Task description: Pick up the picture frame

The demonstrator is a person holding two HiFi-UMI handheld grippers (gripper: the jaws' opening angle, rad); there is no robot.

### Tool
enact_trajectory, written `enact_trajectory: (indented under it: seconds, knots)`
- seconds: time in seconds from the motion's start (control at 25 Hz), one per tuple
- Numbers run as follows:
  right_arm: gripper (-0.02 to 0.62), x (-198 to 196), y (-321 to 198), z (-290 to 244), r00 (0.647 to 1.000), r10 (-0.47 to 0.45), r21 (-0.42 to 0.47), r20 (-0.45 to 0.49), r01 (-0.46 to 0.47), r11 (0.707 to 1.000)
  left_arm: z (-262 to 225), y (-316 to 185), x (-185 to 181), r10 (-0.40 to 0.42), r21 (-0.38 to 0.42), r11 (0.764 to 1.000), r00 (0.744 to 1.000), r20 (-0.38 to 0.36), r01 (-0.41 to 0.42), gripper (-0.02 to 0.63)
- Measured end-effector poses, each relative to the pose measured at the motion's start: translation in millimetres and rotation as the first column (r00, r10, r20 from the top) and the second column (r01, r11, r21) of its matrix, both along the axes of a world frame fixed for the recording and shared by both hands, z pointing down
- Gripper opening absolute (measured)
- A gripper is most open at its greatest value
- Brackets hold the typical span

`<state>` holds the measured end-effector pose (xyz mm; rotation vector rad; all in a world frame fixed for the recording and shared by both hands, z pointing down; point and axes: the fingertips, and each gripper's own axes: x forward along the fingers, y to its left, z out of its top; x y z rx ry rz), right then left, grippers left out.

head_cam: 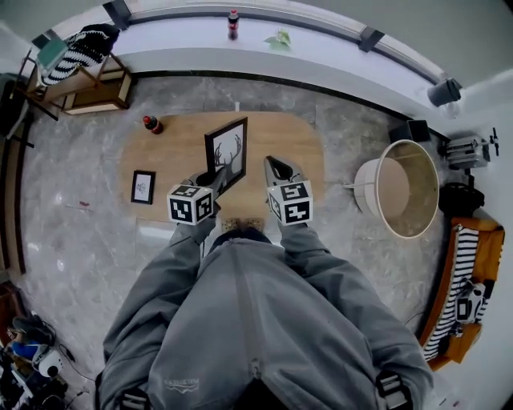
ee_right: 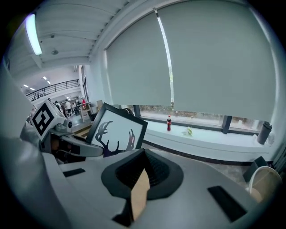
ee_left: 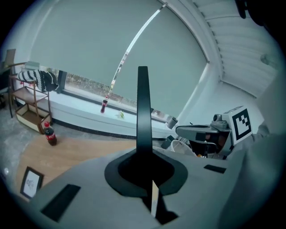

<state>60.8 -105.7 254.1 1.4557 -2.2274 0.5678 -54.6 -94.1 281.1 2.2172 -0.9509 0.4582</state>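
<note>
LEFT JAWS CLAMPING PICTURE FRAME ABOVE WORKTOP

The left gripper (head_cam: 213, 179) is holding the picture frame (head_cam: 227, 150) by its lower edge. The left gripper view is showing the black frame edge-on, with the jaws pressing on it from both sides. The frame is standing upright, with its antler print facing the right gripper (head_cam: 276, 166). It is hanging above the wooden worktop (head_cam: 172, 148), clear of the surface. The right gripper is sitting just beside the frame, its jaws together with nothing between them. 1 small frame (head_cam: 143, 186) is lying flat on the worktop near the left edge. 1 cola bottle (head_cam: 152, 124) is standing at the far left corner of the worktop. A 2nd bottle (head_cam: 233, 24) is standing on the window ledge (head_cam: 176, 40) beyond.
</note>
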Motion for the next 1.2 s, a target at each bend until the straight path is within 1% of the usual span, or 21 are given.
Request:
enact_trajectory:
  seconds: [0.12, 0.24, 0.4, 0.52, 0.72, 0.92, 1.08, 1.2]
  knots:
    - [0.031, -2, -7, -30, 1.000, 0.013, 0.057, 0.010, -0.014, 0.998, -32, -8, -3, -0.023, 0.077, 0.997, 1.000, 0.003, 0.023, 0.024]
    - [0.031, -6, -14, -59, 1.000, 0.022, 0.109, 0.016, -0.023, 0.994, -67, -18, -4, -0.057, 0.164, 0.985, 0.998, -0.009, 0.057, 0.025]
    - [0.031, -7, -17, -96, 0.998, 0.041, 0.175, 0.041, -0.047, 0.983, -115, -27, -5, -0.099, 0.285, 0.954, 0.995, -0.007, 0.096, 0.025]
    - [0.031, -10, -17, -125, 0.998, 0.041, 0.236, 0.047, -0.051, 0.970, -146, -28, -9, -0.136, 0.350, 0.927, 0.991, -0.017, 0.133, 0.025]
    - [0.031, -12, -13, -170, 0.998, 0.031, 0.336, 0.051, -0.046, 0.941, -187, -27, -15, -0.196, 0.449, 0.875, 0.981, -0.018, 0.183, 0.025]
    - [0.031, -11, -5, -210, 0.998, 0.025, 0.418, 0.061, -0.049, 0.907, -229, -21, -16, -0.244, 0.548, 0.807, 0.969, -0.028, 0.219, 0.025]
    - [0.031, -9, 3, -230, 0.999, 0.023, 0.471, 0.049, -0.043, 0.881, -254, -12, -12, -0.253, 0.629, 0.748, 0.967, -0.022, 0.210, 0.024]
    - [0.031, -10, 10, -238, 0.998, 0.023, 0.493, 0.053, -0.046, 0.869, -264, -4, -10, -0.249, 0.666, 0.719, 0.968, -0.018, 0.197, 0.025]
